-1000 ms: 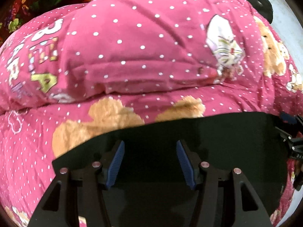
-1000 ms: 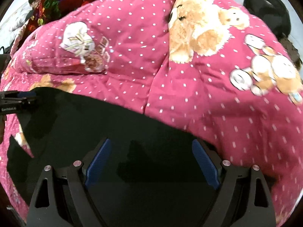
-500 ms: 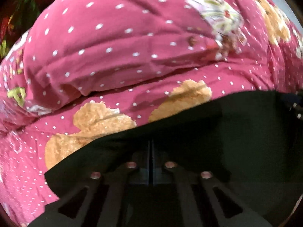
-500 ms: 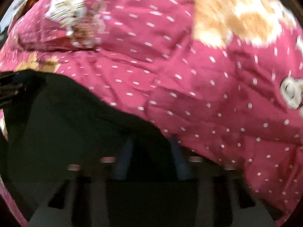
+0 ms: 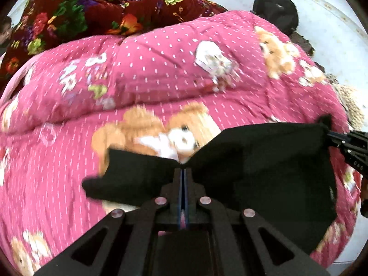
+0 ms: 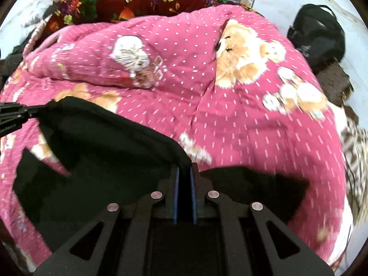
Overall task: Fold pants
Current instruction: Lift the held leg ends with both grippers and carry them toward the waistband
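Pants [image 5: 264, 161] pinched at one edge by both the left gripper [image 5: 183, 172] and right gripper [image 6: 184, 172], lifted off the pink quilt [image 5: 161, 73]. Next, I'd guess: carry that edge over, fold flat.

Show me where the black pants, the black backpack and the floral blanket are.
black pants [image 5: 264, 161], left wrist view, its lifted panel.
black backpack [image 6: 319, 39], right wrist view, its body.
floral blanket [image 5: 76, 11], left wrist view, its folds.

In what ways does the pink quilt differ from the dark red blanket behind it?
The pink quilt has small white dots and teddy-bear prints; the dark red blanket has large flowers in orange, green and yellow. The quilt lies near, directly under the black pants; the blanket is bunched farther back, clear of the pants. Both are soft, rumpled bedding.
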`<state>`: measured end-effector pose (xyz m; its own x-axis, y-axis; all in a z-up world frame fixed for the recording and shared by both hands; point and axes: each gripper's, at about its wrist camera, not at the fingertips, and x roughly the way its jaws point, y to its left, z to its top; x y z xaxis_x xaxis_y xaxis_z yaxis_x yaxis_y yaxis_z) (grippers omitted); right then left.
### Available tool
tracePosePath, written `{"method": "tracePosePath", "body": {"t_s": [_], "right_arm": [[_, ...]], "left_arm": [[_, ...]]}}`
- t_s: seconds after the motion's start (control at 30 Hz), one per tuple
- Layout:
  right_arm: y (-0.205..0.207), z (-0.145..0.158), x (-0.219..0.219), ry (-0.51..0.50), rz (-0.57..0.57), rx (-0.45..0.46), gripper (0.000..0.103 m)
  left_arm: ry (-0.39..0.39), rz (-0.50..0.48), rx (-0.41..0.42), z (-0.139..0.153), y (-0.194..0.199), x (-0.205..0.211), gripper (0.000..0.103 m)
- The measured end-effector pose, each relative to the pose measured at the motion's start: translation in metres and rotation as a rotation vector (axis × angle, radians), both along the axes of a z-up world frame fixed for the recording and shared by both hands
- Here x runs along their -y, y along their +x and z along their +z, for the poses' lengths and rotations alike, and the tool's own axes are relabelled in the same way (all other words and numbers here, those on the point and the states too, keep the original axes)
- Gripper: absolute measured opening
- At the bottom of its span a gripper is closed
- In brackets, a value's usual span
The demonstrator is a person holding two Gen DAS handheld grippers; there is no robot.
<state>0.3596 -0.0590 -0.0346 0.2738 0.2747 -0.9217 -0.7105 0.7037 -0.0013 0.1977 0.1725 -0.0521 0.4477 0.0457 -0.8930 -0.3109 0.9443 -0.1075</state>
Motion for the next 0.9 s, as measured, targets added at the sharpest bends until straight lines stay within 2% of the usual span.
{"method": "tracePosePath", "body": {"t_s": [0.1, 0.17, 0.4, 0.5, 0.6, 0.63, 0.67, 0.7, 0.77, 0.83, 0.9], "right_arm": [[-0.044, 0.009, 0.029, -0.002, -0.027, -0.043, 0.008], [-0.067, 0.008, 0.046, -0.013, -0.048, -0.069, 0.008], [-0.134, -0.051, 0.093, -0.089, -0.16, -0.26, 0.005], [-0.15, -0.061, 0.106, -0.097, -0.188, -0.309, 0.005], [-0.151, -0.05, 0.119, -0.047, -0.257, -0.31, 0.006], [-0.148, -0.046, 0.122, -0.03, -0.284, -0.3, 0.013], [-0.145, -0.043, 0.126, -0.006, -0.313, -0.295, 0.026], [-0.14, -0.04, 0.129, 0.024, -0.345, -0.297, 0.032], [-0.127, -0.036, 0.136, 0.08, -0.417, -0.315, 0.054], [-0.115, -0.036, 0.141, 0.115, -0.473, -0.32, 0.059], [-0.103, -0.035, 0.147, 0.134, -0.52, -0.314, 0.059]], "left_arm": [[-0.045, 0.003, -0.036, 0.0, -0.032, 0.01, 0.002], [-0.054, -0.013, -0.081, -0.009, -0.062, 0.032, 0.002], [-0.085, -0.049, -0.282, -0.064, -0.124, 0.075, 0.001], [-0.102, -0.026, -0.289, -0.06, -0.138, 0.077, 0.001], [-0.122, 0.021, -0.255, -0.044, -0.142, 0.071, 0.002], [-0.136, 0.039, -0.244, -0.039, -0.139, 0.067, 0.003], [-0.141, 0.052, -0.237, -0.035, -0.137, 0.063, 0.008], [-0.139, 0.065, -0.231, -0.033, -0.132, 0.059, 0.013], [-0.138, 0.089, -0.21, -0.032, -0.122, 0.052, 0.033], [-0.133, 0.119, -0.196, -0.033, -0.111, 0.043, 0.039], [-0.138, 0.14, -0.189, -0.034, -0.096, 0.038, 0.043]]}}
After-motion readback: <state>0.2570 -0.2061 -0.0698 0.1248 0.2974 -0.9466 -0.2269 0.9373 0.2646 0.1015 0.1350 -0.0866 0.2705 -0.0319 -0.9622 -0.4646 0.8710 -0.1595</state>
